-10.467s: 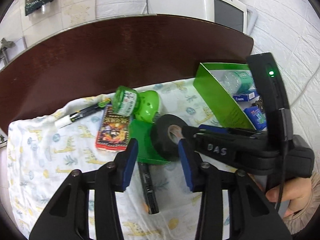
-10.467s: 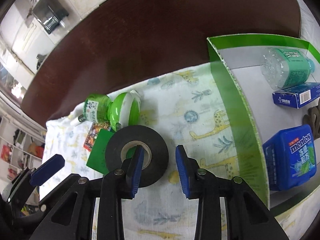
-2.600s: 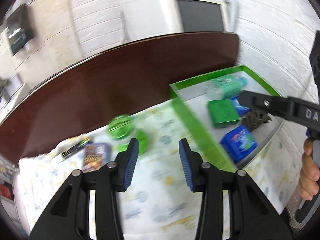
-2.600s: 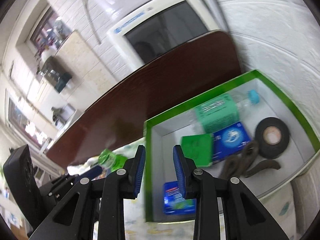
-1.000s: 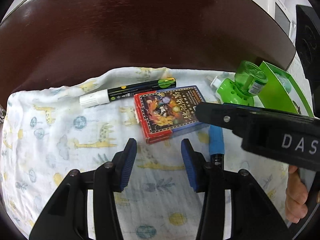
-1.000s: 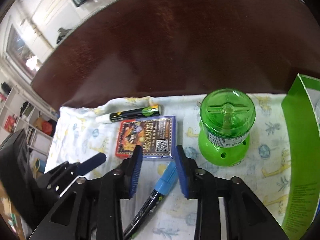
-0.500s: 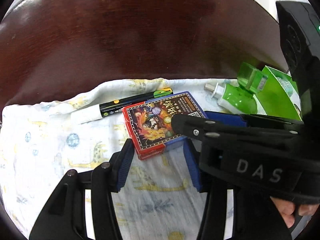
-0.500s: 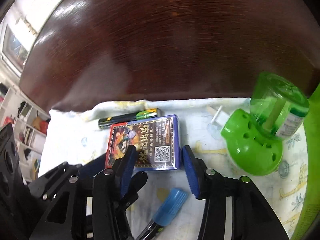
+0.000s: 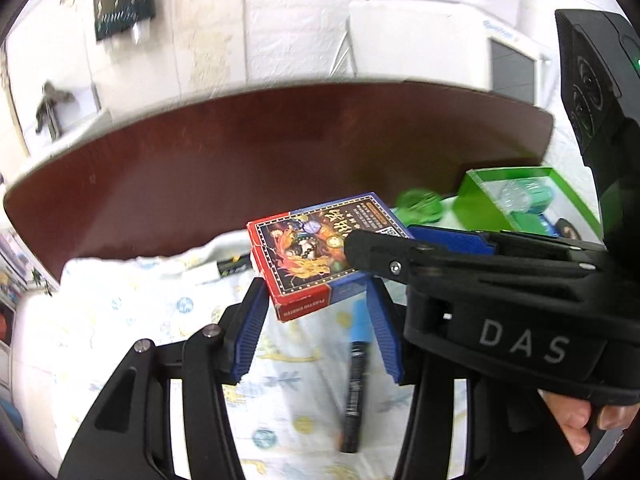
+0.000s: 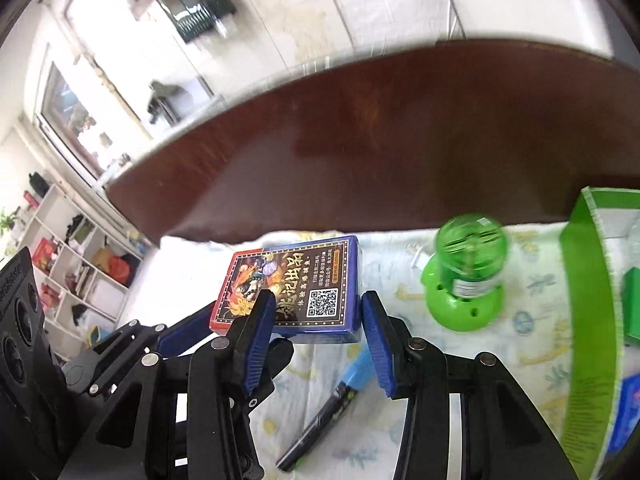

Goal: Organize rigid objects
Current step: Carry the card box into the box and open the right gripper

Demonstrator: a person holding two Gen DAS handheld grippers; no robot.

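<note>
A playing-card box (image 9: 316,256), red at one end and blue at the other, hangs tilted above the giraffe-print cloth (image 9: 140,320). My left gripper (image 9: 318,328) has its blue pads on either side of the box's near end. My right gripper (image 9: 384,240) reaches in from the right, one finger lying over the box's top. In the right wrist view the card box (image 10: 304,280) sits between the right gripper's (image 10: 316,344) pads, with the left gripper's fingers under it at the lower left. Both grippers look shut on the box.
A blue-capped black marker (image 9: 354,392) lies on the cloth below the box. A second marker (image 9: 232,266) peeks out behind it. A green plug-in repellent bottle (image 10: 468,276) stands near the green box (image 10: 588,300) holding several items. A brown table (image 9: 280,152) stretches beyond. A hand (image 9: 580,428) holds the right gripper.
The card box has left the cloth and risen with both grippers around it. Both views have tilted up, showing the wall and room behind the table.
</note>
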